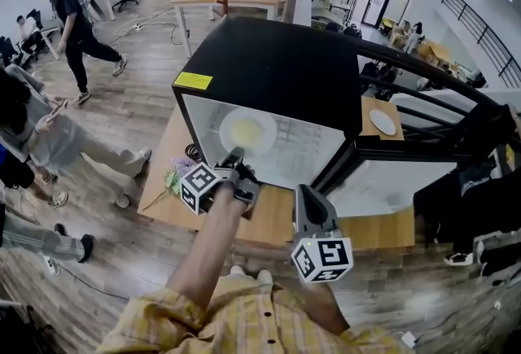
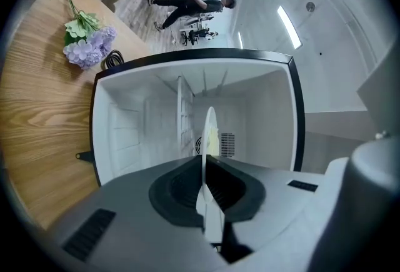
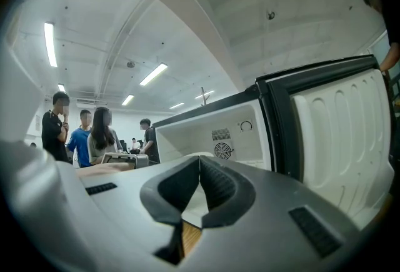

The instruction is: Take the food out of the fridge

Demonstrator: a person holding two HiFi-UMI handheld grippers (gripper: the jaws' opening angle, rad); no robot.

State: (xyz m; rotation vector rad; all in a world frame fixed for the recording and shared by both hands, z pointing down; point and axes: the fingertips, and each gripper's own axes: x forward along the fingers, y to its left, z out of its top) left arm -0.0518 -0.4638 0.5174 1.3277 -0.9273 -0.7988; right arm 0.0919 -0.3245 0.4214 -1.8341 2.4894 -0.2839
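Observation:
A small black fridge point(image 1: 277, 72) stands on a wooden table point(image 1: 175, 206), its door point(image 1: 383, 185) swung open to the right. My left gripper point(image 1: 236, 159) is shut on the rim of a white plate point(image 1: 247, 133) carrying pale yellow food, held just inside the fridge's white cavity. In the left gripper view the plate point(image 2: 208, 139) shows edge-on, pinched between the jaws of the left gripper point(image 2: 204, 167). My right gripper point(image 1: 309, 206) hangs lower right of it, in front of the fridge. In its own view the right gripper point(image 3: 200, 161) is shut with nothing in it.
Purple artificial flowers point(image 1: 175, 179) and a black cable point(image 1: 193, 153) lie on the table left of the fridge. Another plate point(image 1: 383, 122) sits on the table behind the door. Several people stand and sit at the left, and desks fill the back.

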